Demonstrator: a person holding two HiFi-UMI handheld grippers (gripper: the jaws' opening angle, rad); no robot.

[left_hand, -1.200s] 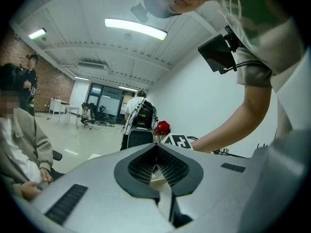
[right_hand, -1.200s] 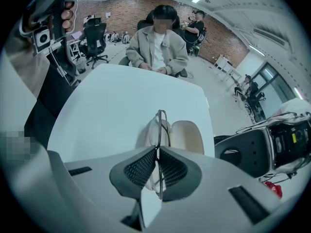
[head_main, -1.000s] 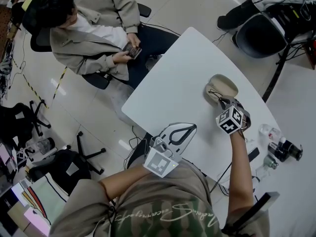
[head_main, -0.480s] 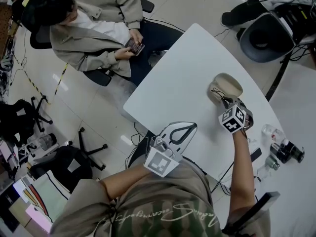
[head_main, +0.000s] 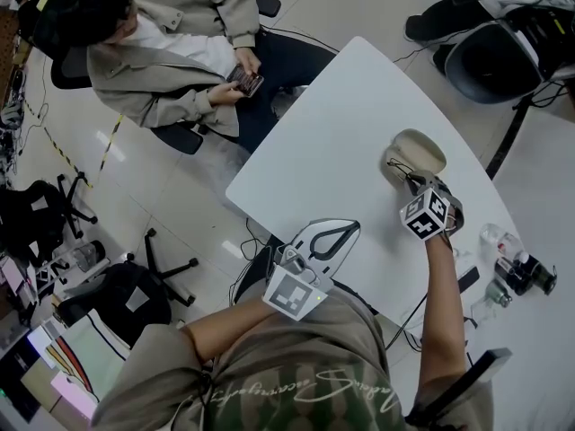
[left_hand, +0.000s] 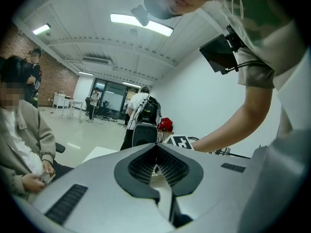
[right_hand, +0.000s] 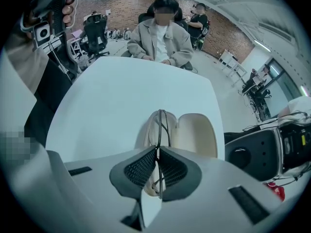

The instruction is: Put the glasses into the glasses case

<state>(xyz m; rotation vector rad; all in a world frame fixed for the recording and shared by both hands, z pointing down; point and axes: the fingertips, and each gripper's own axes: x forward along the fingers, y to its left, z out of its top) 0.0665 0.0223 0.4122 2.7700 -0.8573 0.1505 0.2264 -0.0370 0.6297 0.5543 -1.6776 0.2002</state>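
Seated person in a beige jacket [head_main: 171,57] at far left of the head view, hands on a dark phone [head_main: 244,80], facing the white rounded table [head_main: 332,142].

Left gripper [head_main: 353,226]: held over the table's near edge, close to the wearer's body, well apart from the case. In its own view the left gripper [left_hand: 156,149] has its jaws together, the black ribbed pads meeting at the tips. Nothing sits between them.

Right gripper [head_main: 411,185]: out over the right part of the table, marker cube [head_main: 424,215] facing up. In its own view the right gripper [right_hand: 158,150] has its jaws closed down to a thin slit, pinching the thin dark wire-frame glasses [right_hand: 159,125].

Glasses orientation: seen edge-on, standing on edge rather than flat. The long axis runs straight out along the jaws, away from the gripper and toward the seated person. The near end is between the pads and the far end reaches over the case.

Cream oval clamshell glasses case [right_hand: 197,132]: lying open on the table, both halves facing up, hinge line roughly parallel to the glasses. The glasses occupy the left half and the right half is bare lining. I cannot tell whether the frame touches the lining. From the head view the case [head_main: 420,149] lies just beyond the right gripper's tips.

Small clear and dark bottles [head_main: 517,272] stand past the table's right edge.
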